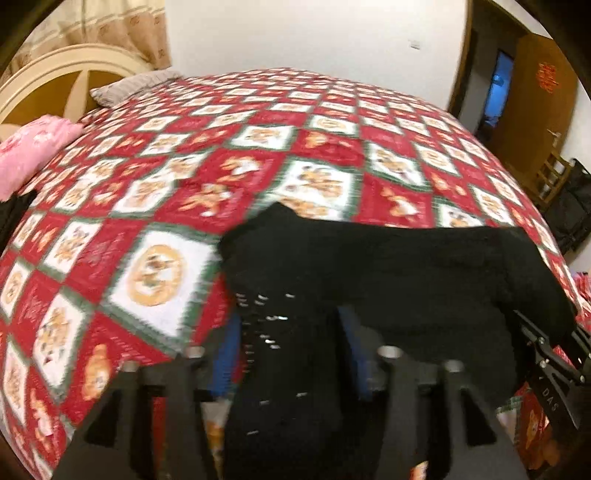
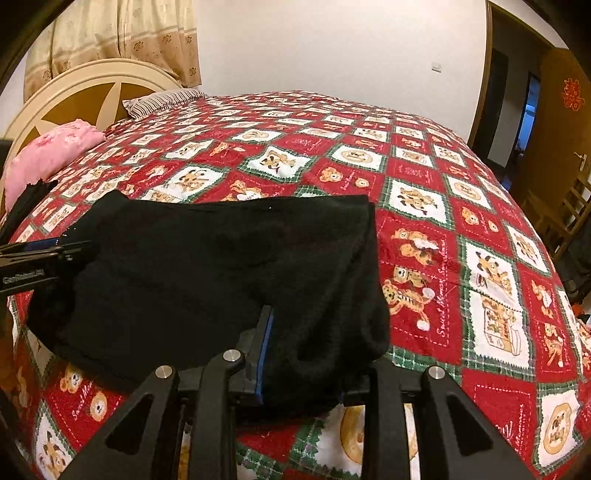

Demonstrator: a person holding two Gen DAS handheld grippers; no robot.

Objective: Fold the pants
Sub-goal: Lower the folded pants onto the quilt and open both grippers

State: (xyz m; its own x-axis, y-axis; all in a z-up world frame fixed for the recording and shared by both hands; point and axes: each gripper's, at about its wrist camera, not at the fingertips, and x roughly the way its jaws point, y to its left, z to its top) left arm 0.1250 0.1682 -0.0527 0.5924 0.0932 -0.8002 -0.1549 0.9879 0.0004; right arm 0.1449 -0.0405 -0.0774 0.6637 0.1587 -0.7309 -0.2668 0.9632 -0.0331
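The black pants [image 2: 221, 266], soft, limp and likely light, are lying folded on the bed's quilt [image 2: 443, 236], the right gripper [image 2: 303, 354] being clamped on their near edge while the left gripper [image 1: 291, 354] is standing apart around cloth, so hems are best taken.

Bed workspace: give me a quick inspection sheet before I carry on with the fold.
Surface: bed under a red and white bear-print cover, lying flat.
Job's things: black pants lie in a folded bundle at the near edge of the bed.
Clutter: pink pillow and striped pillow at the headboard end, apart from the pants.
Grippers: left gripper open, cloth between its fingers; right gripper shut on the pants' near edge.
Cables: nothing seen.
Surroundings: cream headboard, beige curtain, white wall, open wooden door at right.
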